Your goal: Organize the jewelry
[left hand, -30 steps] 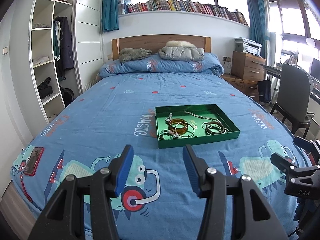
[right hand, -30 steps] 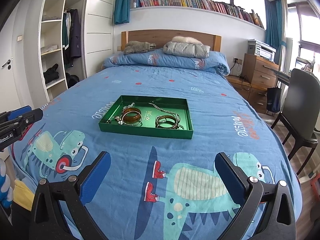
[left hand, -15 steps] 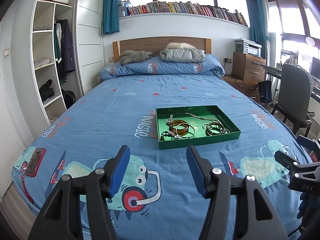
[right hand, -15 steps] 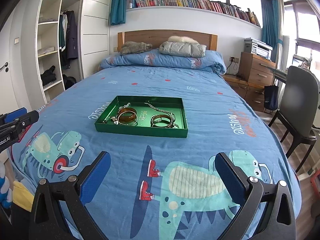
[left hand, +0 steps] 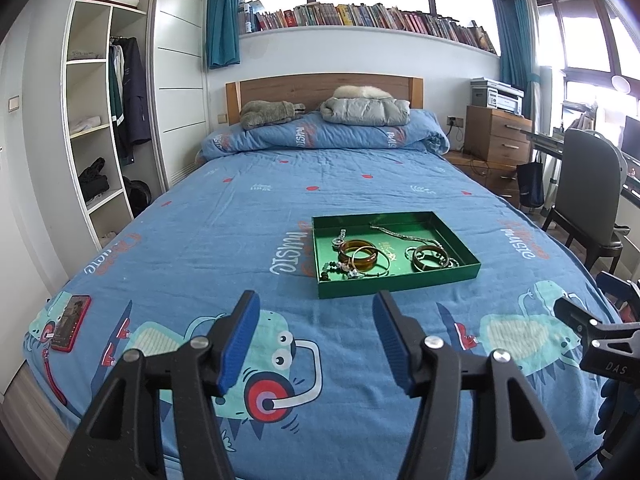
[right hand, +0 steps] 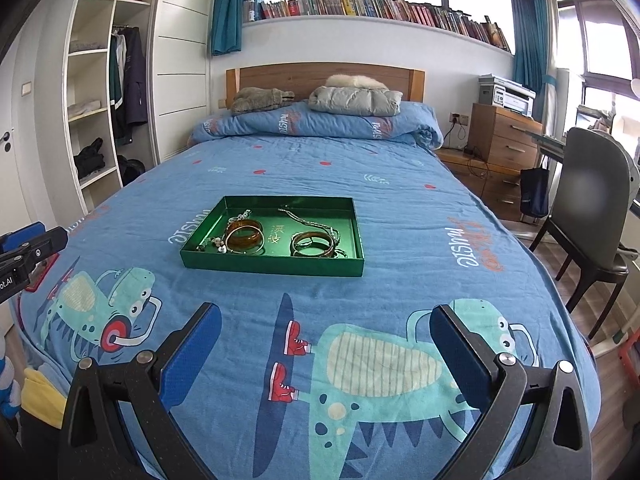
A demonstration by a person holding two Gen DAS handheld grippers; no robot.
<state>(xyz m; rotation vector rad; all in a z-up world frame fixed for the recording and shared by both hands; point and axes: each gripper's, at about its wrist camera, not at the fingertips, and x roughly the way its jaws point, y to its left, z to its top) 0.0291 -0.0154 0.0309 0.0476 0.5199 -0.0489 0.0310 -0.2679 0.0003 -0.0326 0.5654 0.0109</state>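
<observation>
Jewelry (left hand: 362,254) lies in the green tray (left hand: 394,282) mid-bed, where it was a second ago. My left gripper (left hand: 316,334) has just spread its jaws wider, nothing between them. My right gripper (right hand: 324,344) hangs released near the bed's foot.

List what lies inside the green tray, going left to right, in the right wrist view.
Bead string → amber bangles → dark bangles, all in the green tray. The chain crosses over the middle, so it is left out.
</observation>
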